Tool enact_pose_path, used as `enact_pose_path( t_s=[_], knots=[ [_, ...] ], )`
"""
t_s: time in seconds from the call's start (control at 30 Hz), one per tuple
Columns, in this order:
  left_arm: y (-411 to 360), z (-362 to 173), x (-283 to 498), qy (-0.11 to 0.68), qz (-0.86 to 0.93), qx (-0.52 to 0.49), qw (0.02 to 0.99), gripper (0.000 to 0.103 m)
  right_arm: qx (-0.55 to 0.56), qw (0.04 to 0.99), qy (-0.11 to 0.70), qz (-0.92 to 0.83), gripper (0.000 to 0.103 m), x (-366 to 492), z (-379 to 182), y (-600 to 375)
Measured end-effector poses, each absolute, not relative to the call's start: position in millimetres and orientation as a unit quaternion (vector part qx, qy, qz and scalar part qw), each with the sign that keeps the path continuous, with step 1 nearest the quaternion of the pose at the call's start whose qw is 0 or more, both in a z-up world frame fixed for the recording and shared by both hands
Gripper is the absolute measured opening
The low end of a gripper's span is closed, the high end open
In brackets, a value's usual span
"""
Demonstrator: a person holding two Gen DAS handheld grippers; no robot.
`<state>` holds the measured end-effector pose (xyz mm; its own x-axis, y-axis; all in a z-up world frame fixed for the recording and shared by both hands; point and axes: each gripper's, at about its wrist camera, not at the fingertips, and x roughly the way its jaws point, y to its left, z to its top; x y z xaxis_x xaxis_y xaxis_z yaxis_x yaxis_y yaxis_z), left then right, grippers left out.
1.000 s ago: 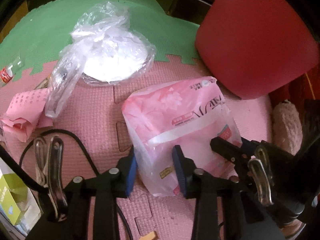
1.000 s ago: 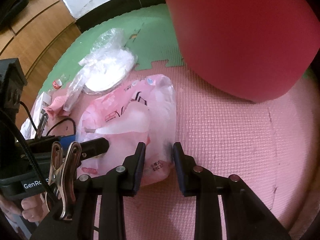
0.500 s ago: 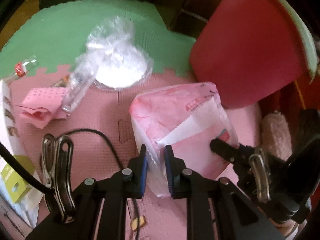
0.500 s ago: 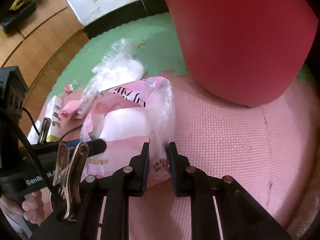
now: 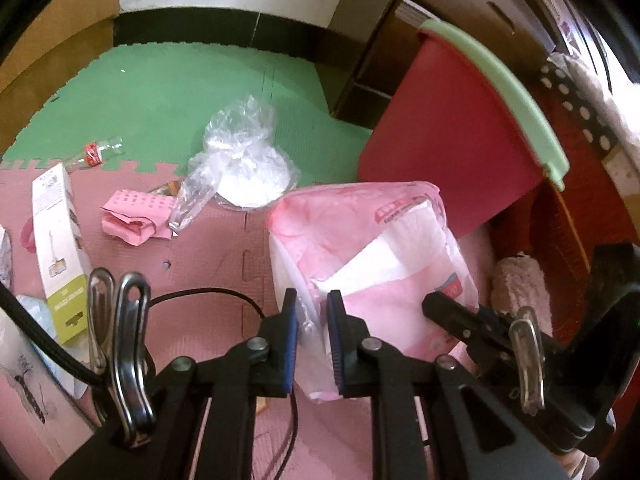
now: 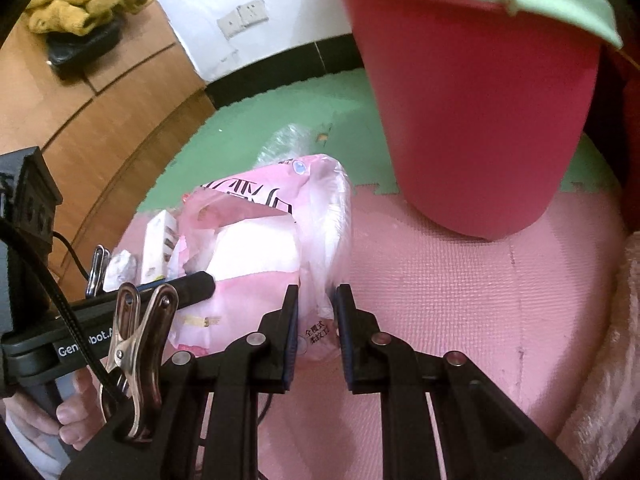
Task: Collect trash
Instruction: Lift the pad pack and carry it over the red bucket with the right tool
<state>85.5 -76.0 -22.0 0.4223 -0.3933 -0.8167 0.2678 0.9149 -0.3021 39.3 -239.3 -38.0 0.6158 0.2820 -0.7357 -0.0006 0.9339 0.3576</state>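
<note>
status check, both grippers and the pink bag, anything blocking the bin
Left gripper and right gripper both clamped on pink bag. Bag off the mat. Red bin just beyond, path clear.

One pink pack [image 5: 372,248], one red bin [image 5: 452,136], one bottle [image 5: 96,154]
</note>
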Motion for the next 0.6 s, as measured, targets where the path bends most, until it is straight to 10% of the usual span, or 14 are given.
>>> enact_pose_path(
  t_s=[0.6],
  knots=[
    [-88, 60, 27, 0.423, -0.200, -0.037, 0.883, 0.014, 0.169, 0.914, 0.357, 0.089, 0.018, -14, 32, -249]
  ],
)
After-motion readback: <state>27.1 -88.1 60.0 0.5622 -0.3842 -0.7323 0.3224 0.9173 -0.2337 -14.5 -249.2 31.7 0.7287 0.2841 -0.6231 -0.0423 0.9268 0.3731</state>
